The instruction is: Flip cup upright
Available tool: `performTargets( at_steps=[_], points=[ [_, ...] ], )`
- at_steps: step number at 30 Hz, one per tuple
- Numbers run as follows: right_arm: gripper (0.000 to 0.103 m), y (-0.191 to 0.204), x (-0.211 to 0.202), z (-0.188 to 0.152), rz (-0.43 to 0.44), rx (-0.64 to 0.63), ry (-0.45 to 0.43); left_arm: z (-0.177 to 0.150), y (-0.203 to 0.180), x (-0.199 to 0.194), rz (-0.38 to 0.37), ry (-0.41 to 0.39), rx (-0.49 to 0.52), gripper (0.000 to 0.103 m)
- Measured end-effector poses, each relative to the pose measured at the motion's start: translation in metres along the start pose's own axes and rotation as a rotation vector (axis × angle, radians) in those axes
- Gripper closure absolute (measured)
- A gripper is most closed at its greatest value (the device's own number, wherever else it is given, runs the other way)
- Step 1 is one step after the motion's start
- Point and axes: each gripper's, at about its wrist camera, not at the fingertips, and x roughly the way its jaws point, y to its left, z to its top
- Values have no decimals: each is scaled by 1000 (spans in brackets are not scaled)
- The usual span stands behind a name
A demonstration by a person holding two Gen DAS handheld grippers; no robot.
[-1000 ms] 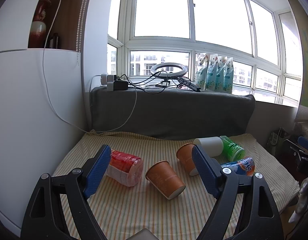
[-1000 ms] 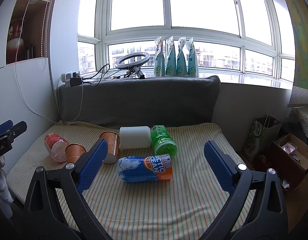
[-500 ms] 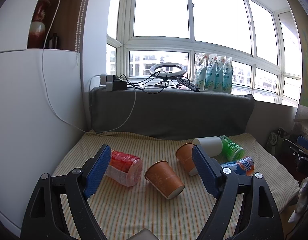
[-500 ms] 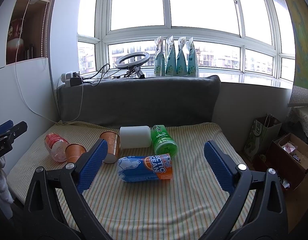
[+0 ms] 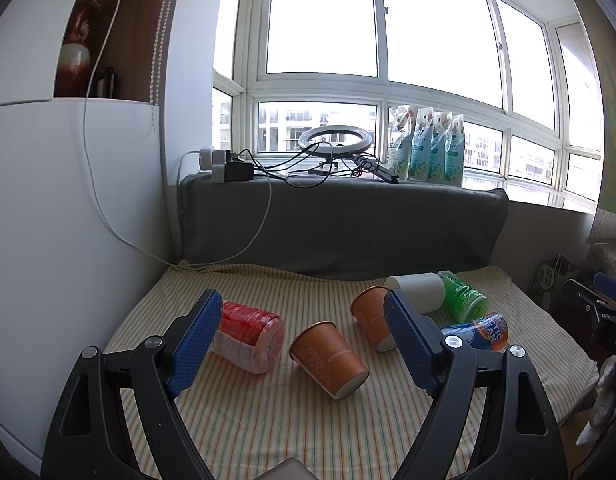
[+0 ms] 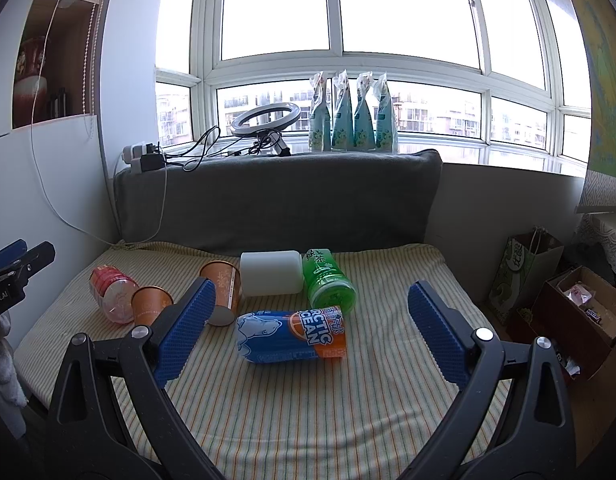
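Several cups lie on their sides on a striped cloth (image 5: pixel 268 412). In the left wrist view: a red clear cup (image 5: pixel 248 332), an orange paper cup (image 5: pixel 328 354), a second orange cup (image 5: pixel 370 320), a white cup (image 5: pixel 418 292), a green cup (image 5: pixel 464 300) and a blue-orange cup (image 5: pixel 478 330). My left gripper (image 5: pixel 304 344) is open and empty, hovering before the nearer orange cup. My right gripper (image 6: pixel 310 330) is open and empty, above the blue-orange cup (image 6: pixel 292 336), with the green cup (image 6: pixel 328 280) and white cup (image 6: pixel 270 272) behind.
A grey cushion (image 5: pixel 340 228) backs the cloth, with a ring light (image 5: pixel 334 140), cables and pouches (image 5: pixel 428 148) on the sill. A white cabinet (image 5: pixel 68 220) stands on the left. Bags and boxes (image 6: pixel 580 308) sit on the floor to the right.
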Motion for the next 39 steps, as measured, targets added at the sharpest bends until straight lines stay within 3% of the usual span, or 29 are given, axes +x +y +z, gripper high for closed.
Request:
performTargets(
  at_steps=[28, 39],
  points=[
    [4, 0, 1, 0, 4, 3, 1, -2, -2, 1, -4, 0, 5, 20],
    [4, 11, 14, -4, 73, -21, 49, -10, 13, 12, -42, 93, -56, 20]
  ],
)
